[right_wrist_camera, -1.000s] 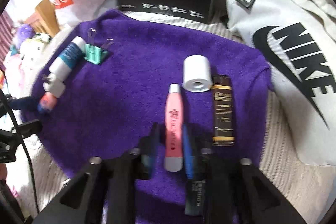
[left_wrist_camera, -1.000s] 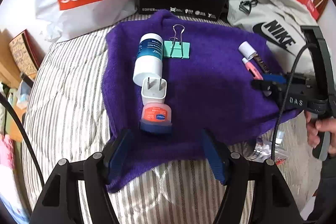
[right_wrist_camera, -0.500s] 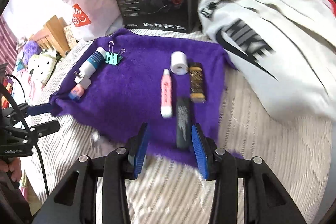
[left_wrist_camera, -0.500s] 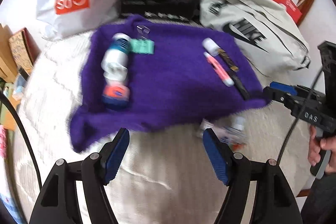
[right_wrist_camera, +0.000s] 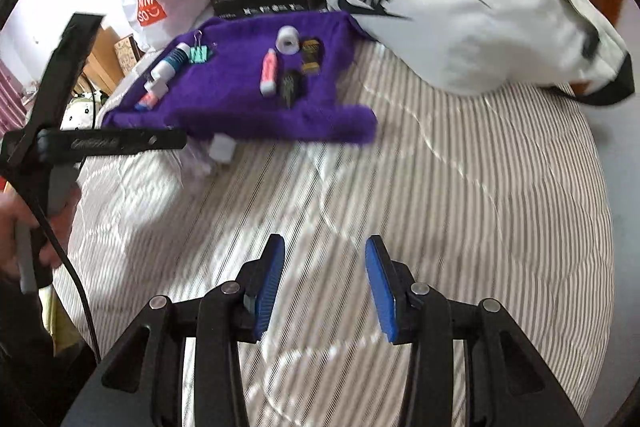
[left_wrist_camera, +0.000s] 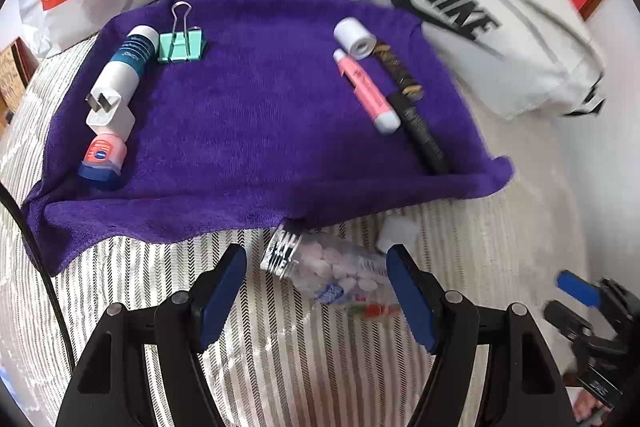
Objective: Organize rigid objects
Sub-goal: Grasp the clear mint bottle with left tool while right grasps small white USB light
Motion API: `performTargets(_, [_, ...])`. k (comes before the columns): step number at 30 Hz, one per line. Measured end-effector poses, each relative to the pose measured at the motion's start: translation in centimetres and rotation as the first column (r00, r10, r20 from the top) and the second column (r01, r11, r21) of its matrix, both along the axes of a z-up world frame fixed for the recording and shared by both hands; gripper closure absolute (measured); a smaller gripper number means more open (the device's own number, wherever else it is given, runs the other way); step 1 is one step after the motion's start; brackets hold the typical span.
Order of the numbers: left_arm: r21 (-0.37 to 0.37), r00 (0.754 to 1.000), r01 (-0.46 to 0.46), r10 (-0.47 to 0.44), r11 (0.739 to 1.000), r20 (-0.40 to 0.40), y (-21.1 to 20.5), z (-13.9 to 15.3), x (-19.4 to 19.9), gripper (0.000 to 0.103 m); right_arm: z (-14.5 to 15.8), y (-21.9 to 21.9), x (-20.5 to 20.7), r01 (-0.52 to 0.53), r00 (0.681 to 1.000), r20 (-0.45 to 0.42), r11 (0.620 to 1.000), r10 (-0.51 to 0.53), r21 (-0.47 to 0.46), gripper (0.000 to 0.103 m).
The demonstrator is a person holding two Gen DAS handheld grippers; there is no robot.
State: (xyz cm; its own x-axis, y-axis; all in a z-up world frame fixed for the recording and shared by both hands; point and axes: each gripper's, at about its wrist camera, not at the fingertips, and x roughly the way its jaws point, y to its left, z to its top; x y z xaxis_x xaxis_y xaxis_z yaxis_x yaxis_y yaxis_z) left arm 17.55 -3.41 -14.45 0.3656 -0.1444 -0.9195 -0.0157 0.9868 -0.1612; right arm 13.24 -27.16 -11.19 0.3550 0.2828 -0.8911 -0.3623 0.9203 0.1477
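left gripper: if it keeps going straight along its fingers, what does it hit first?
Most likely the clear bottle of pink tablets, lying on its side on the striped bedding just short of the purple towel. The left gripper is open, the bottle between its fingertips. Depth is uncertain.

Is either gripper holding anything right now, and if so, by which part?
Nothing is held. The left gripper is open above the clear bottle; the right gripper, jaws just opening, is empty.

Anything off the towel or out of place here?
Yes: a clear pill bottle lies on its side on the striped bedding, just off the purple towel, with its white cap apart beside it. Everything else lies in rows on the towel.
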Motion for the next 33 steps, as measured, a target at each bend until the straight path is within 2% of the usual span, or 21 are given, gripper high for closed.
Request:
performTargets(3, [0.044, 1.0, 0.02, -0.018, 0.999, -0.023, -0.4, -0.8, -0.2, 0.03, -0.5, -0.7, -0.4, 0.018, 1.0, -0.011, 1.0, -0.018, 0.005, 0.061])
performTargets(10, [0.155, 0.998, 0.066, -0.066, 0.986, -0.004, 0.5, -0.1, -2.9, 0.029, -0.5, 0.6, -0.1, -0.005, 1.0, -0.003, 1.0, 0.006, 0.029, 0.061])
performTargets(13, [0.165, 0.996, 0.082, -0.084, 0.983, 0.003, 0.4, -0.3, -3.3, 0.03, -0.6, 1.4, 0.1, -0.018, 1.0, -0.002, 0.999, 0.018, 0.039, 0.061])
performTargets(21, [0.26, 0.983, 0.173, -0.183, 0.95, 0.017, -1.6, -1.3, -3.3, 0.032, -1.2, 2.2, -0.3, -0.026, 0.999, -0.026, 0.999, 0.027, 0.047, 0.061])
performTargets(23, [0.247, 0.978, 0.187, -0.204, 0.951, 0.045, -1.5, -1.2, -3.8, 0.041, -1.4, 2.0, -0.4, -0.019, 0.999, -0.034, 0.999, 0.02, 0.046, 0.061])
performTargets(25, [0.204, 0.972, 0.208, -0.225, 0.957, 0.061, -1.9, -1.2, -4.0, 0.063, -1.6, 1.7, -0.3, -0.009, 0.999, -0.042, 0.999, 0.01, 0.045, 0.061])
performTargets(27, [0.21, 0.97, 0.21, -0.231, 0.955, 0.079, -1.9, -1.0, -4.4, 0.063, -1.7, 1.7, -0.3, -0.003, 0.999, -0.049, 0.999, 0.005, 0.042, 0.061])
performTargets(30, [0.163, 0.971, 0.21, -0.225, 0.964, 0.084, -0.8, -0.7, -4.7, 0.063, -1.8, 2.3, -0.2, -0.008, 0.999, -0.048, 0.999, 0.01, 0.04, 0.061])
performTargets(33, [0.158, 0.972, 0.2, -0.216, 0.967, 0.091, 0.2, -0.3, -5.1, 0.064, -1.8, 3.2, 0.3, -0.021, 0.999, -0.046, 0.998, 0.023, 0.053, 0.061])
